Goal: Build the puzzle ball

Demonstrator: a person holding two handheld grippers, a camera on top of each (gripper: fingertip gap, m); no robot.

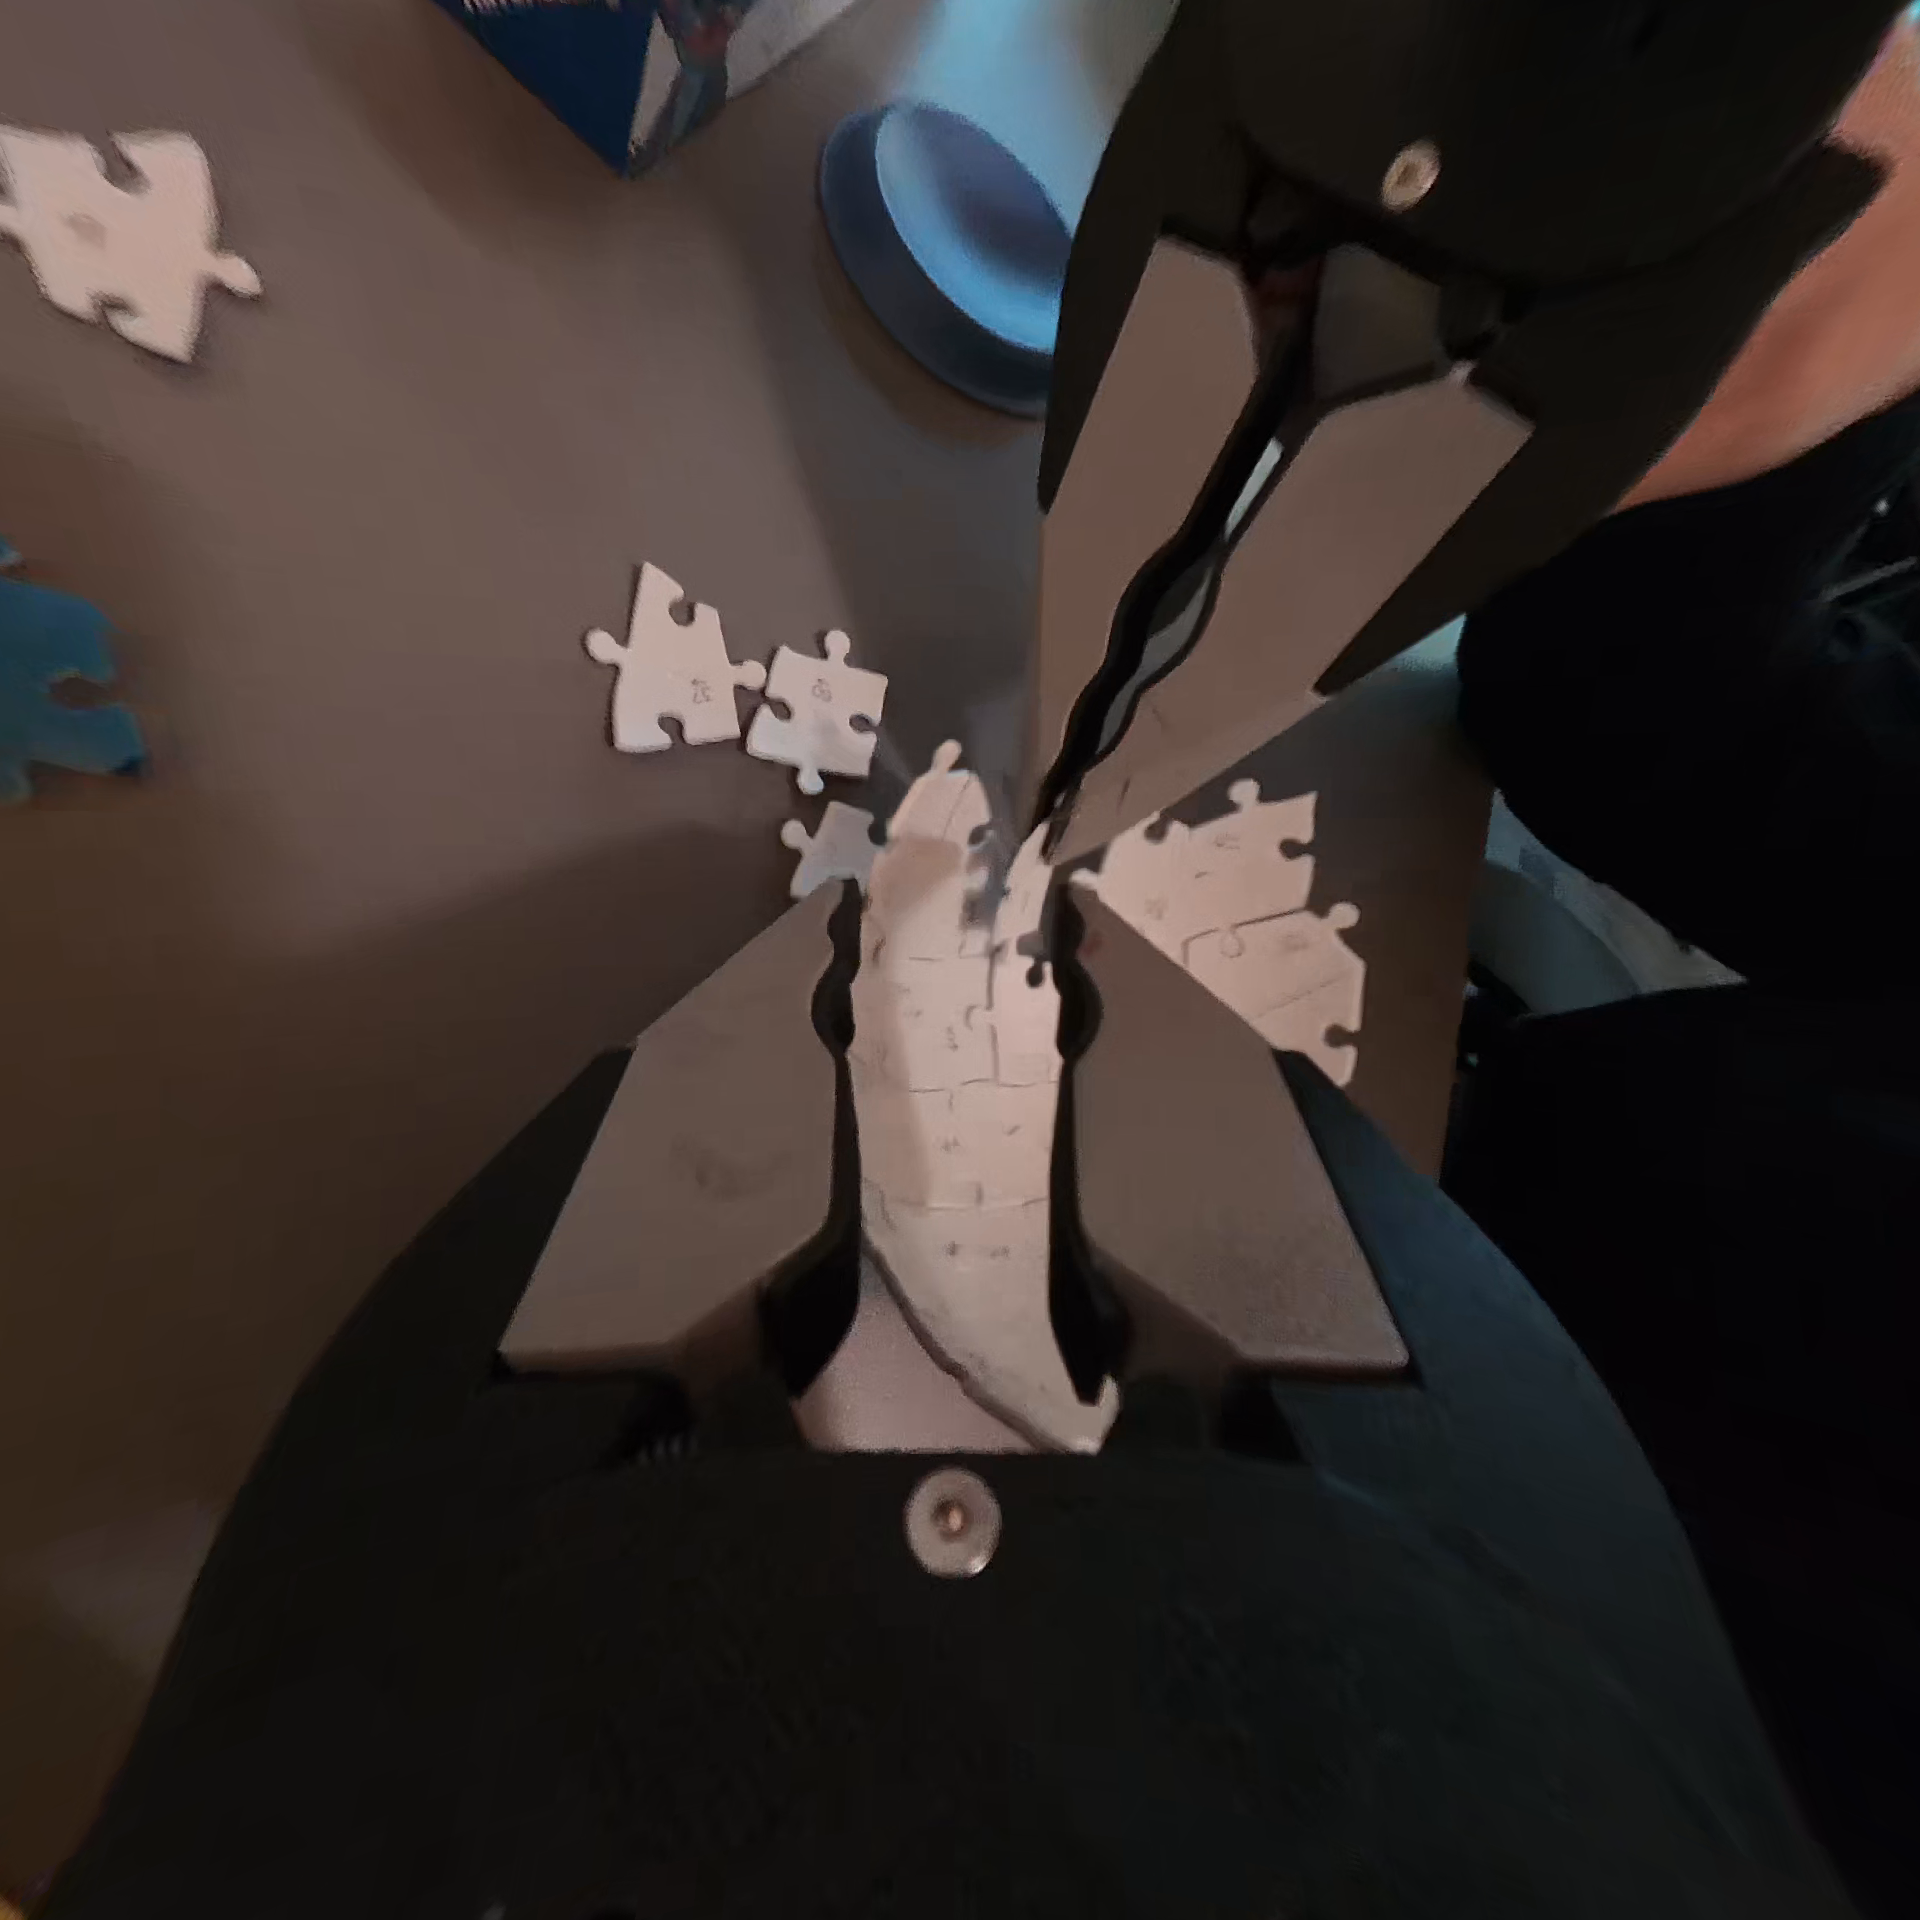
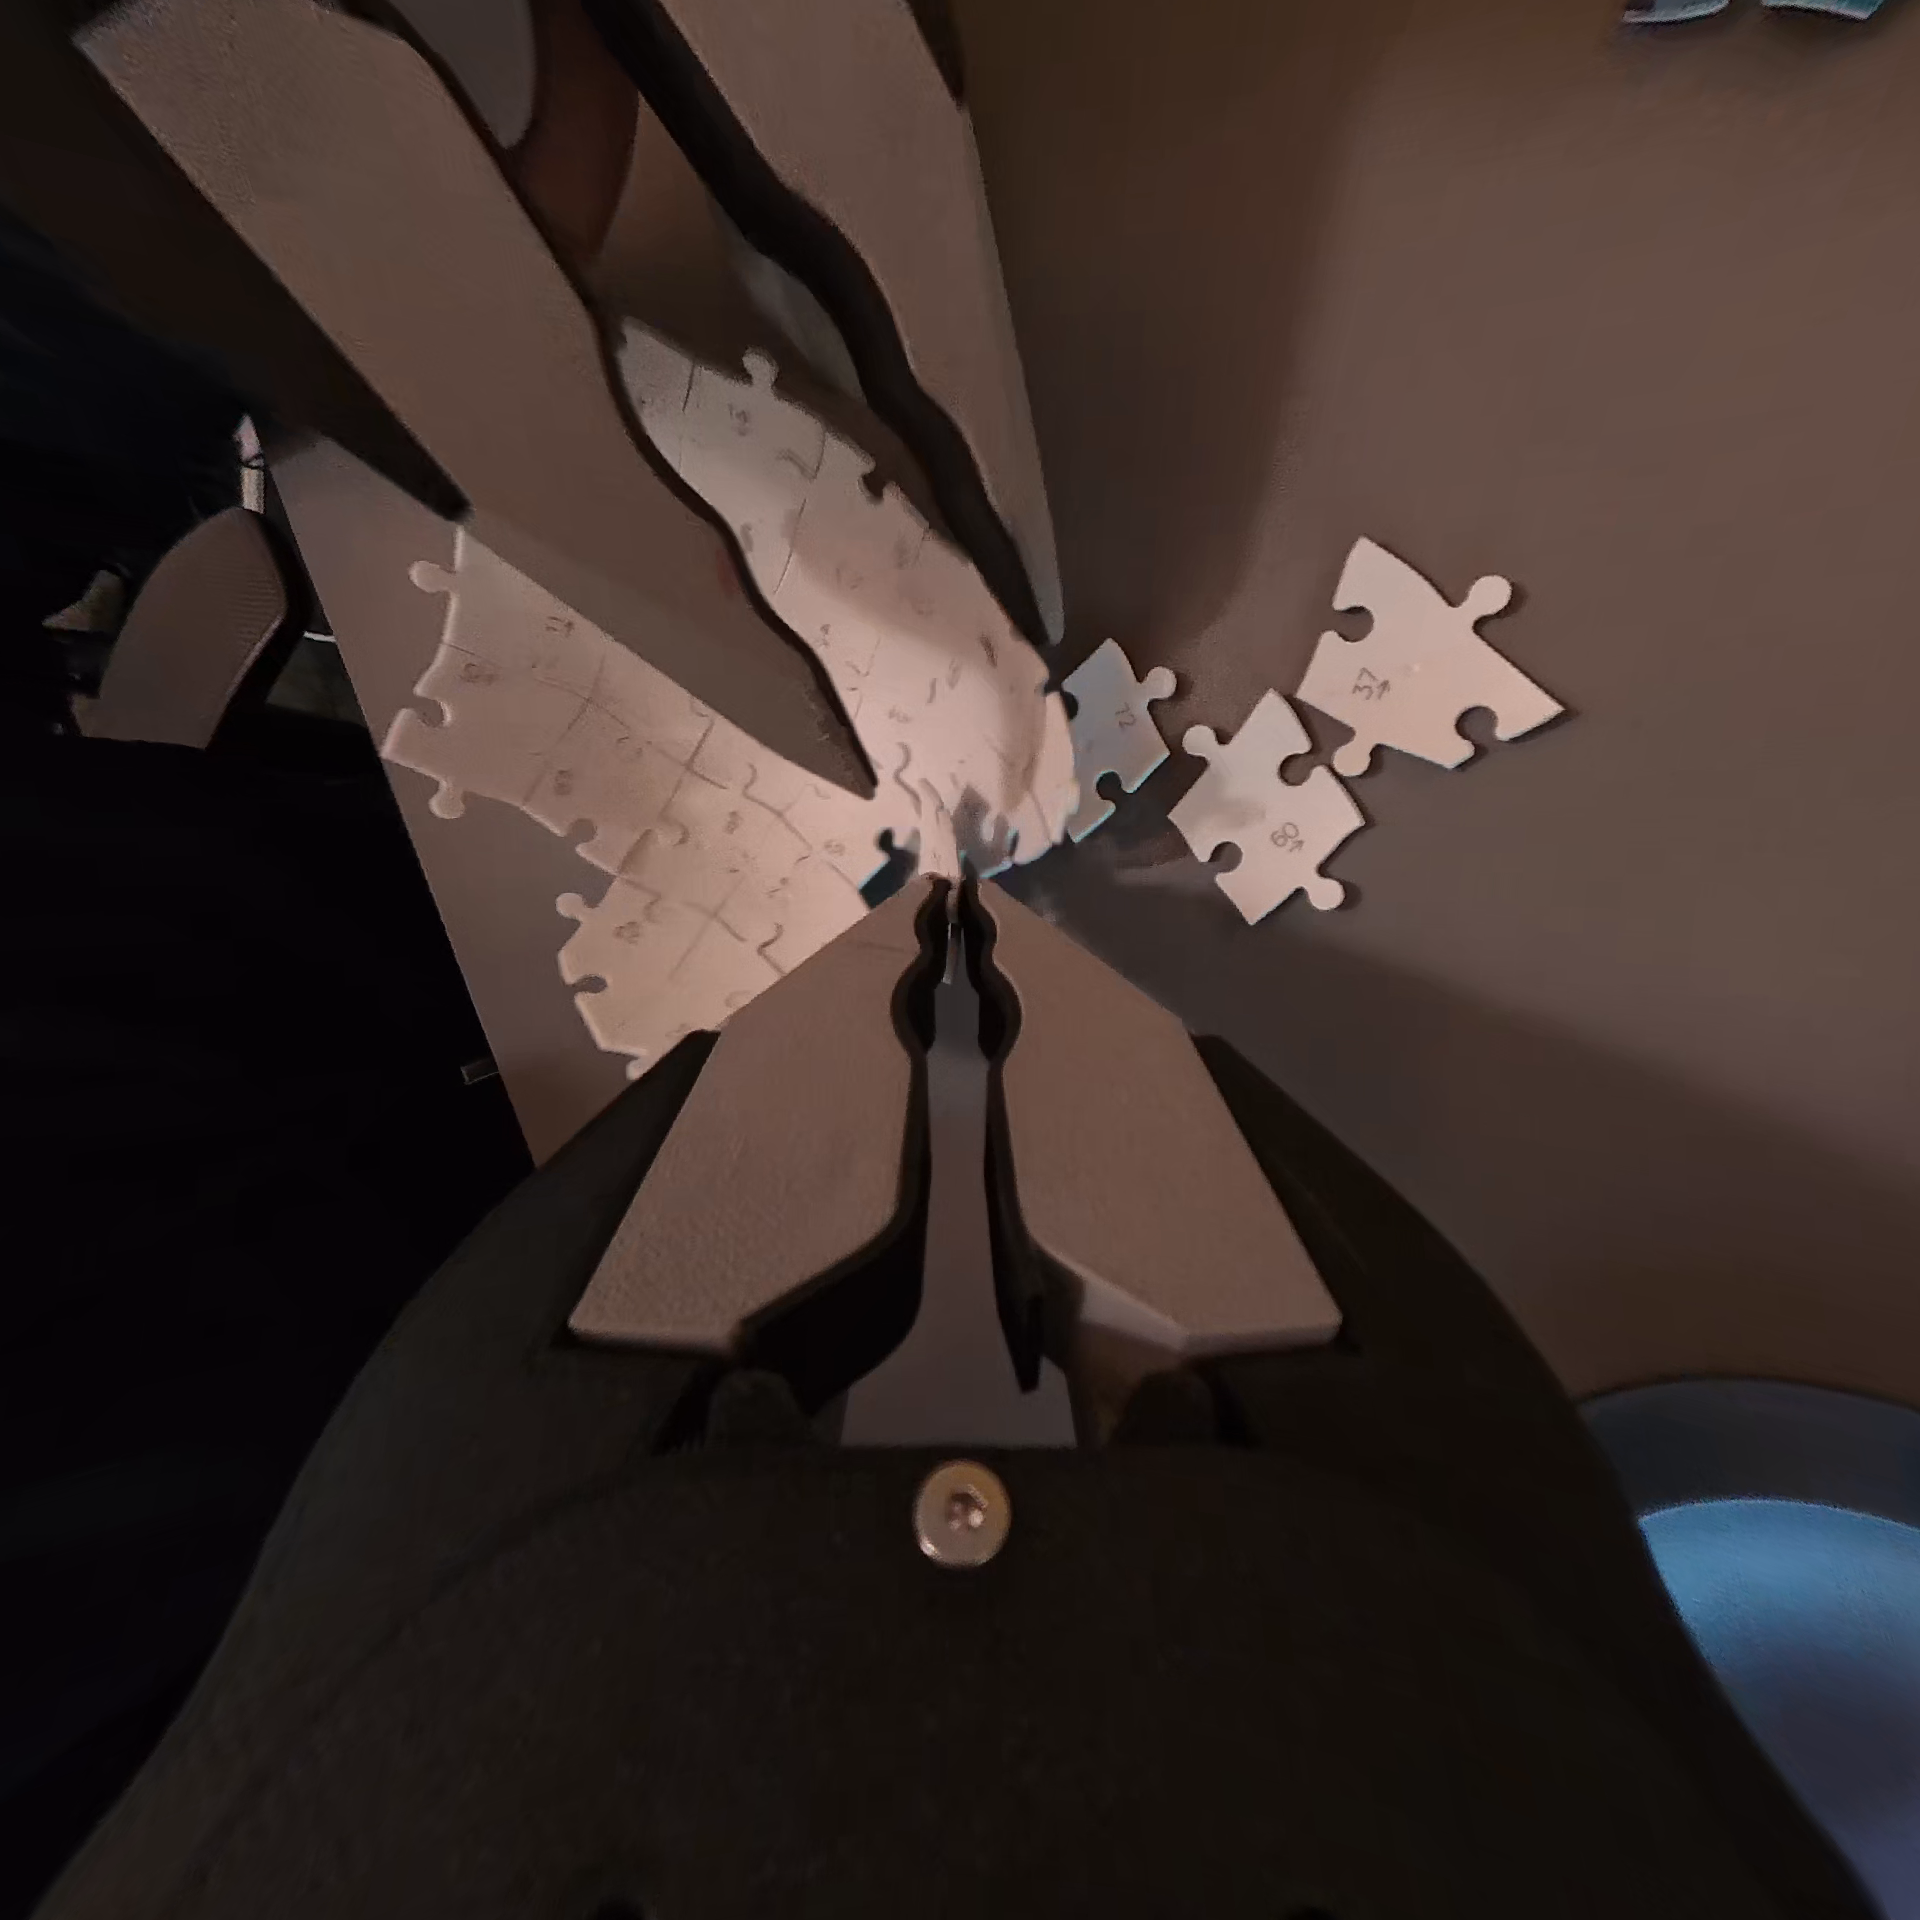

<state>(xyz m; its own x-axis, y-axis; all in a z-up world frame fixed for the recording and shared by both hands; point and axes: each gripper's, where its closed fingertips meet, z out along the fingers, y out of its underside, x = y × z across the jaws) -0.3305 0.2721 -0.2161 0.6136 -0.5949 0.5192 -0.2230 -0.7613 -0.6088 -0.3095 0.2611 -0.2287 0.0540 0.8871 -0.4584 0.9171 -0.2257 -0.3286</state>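
My left gripper (image 1: 956, 914) is shut on a curved, assembled section of the puzzle ball (image 1: 956, 1091), white backs up, held above the brown table. In the right wrist view the left gripper (image 2: 956, 707) comes in from the top left with that section (image 2: 831, 540). My right gripper (image 2: 951, 899) is shut on a thin puzzle piece (image 2: 951, 961) seen edge-on, with its tips at the far end of the held section. In the left wrist view the right gripper (image 1: 1044, 831) comes down from the top right. A second assembled section (image 1: 1268, 914) (image 2: 582, 748) lies flat beside them.
Three loose white pieces (image 1: 675, 675) (image 1: 821, 707) (image 1: 831, 852) lie just beyond the tips; they also show in the right wrist view (image 2: 1429, 665) (image 2: 1268, 810) (image 2: 1117, 727). A blue round stand (image 1: 935, 260) (image 2: 1766, 1558), a blue box (image 1: 623, 62), joined white pieces (image 1: 114, 239) and a blue piece (image 1: 52, 675) lie farther off. My two grippers' fingertips are within a few centimetres of each other.
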